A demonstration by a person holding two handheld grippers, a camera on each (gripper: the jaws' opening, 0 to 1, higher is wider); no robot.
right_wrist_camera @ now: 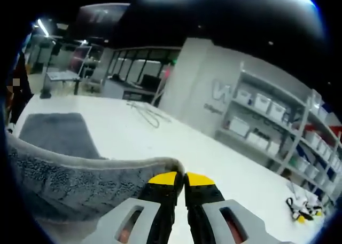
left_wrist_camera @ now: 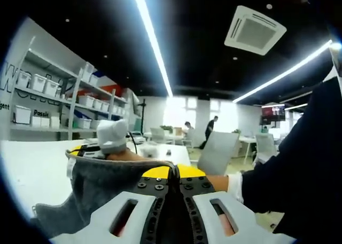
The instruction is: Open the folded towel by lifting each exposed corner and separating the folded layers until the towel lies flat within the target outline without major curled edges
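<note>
Gripper jaws on both sides are pinched together on cloth: the left gripper (left_wrist_camera: pixel 178 172) clamps an upper edge of the grey terry towel (left_wrist_camera: pixel 101 188), which hangs in folds to its left above the white worktop (left_wrist_camera: pixel 37 166), and the right gripper (right_wrist_camera: pixel 184 178) clamps the hemmed edge of that towel (right_wrist_camera: pixel 80 182), stretching away to its left. Farther along the worktop (right_wrist_camera: pixel 176 148) lies a flat dark grey mat (right_wrist_camera: pixel 56 133). Metal shelving with white storage bins (right_wrist_camera: pixel 278 121) lines the wall. A loose cable (right_wrist_camera: pixel 147 113) rests near the far edge.
</note>
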